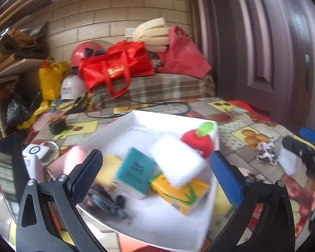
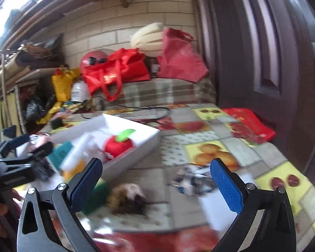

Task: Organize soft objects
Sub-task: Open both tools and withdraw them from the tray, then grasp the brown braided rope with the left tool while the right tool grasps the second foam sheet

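Observation:
A white tray [image 1: 136, 115] sits on the fruit-pattern tablecloth and holds a red plush apple [image 1: 197, 141], a white sponge [image 1: 178, 161], a teal tissue pack [image 1: 134, 171], a yellow-green tissue pack [image 1: 178, 195], a yellow soft piece [image 1: 110, 168] and a dark cloth [image 1: 107, 201]. My left gripper [image 1: 156, 177] is open and empty above the tray. My right gripper [image 2: 156, 181] is open and empty over the table. Below it lie a brown furry item [image 2: 128, 195], a black-and-white cloth [image 2: 191, 180], a white sponge [image 2: 216, 210] and a green sponge [image 2: 96, 197]. The tray [image 2: 136, 145] is to its left.
A pink item [image 1: 73, 159] and a white device [image 1: 34, 151] lie left of the tray. A black cable [image 1: 136, 107] and a black adapter [image 1: 57, 126] lie behind it. Red bags [image 1: 115, 67] sit on a checked bench. A dark door [image 1: 273, 52] stands at the right.

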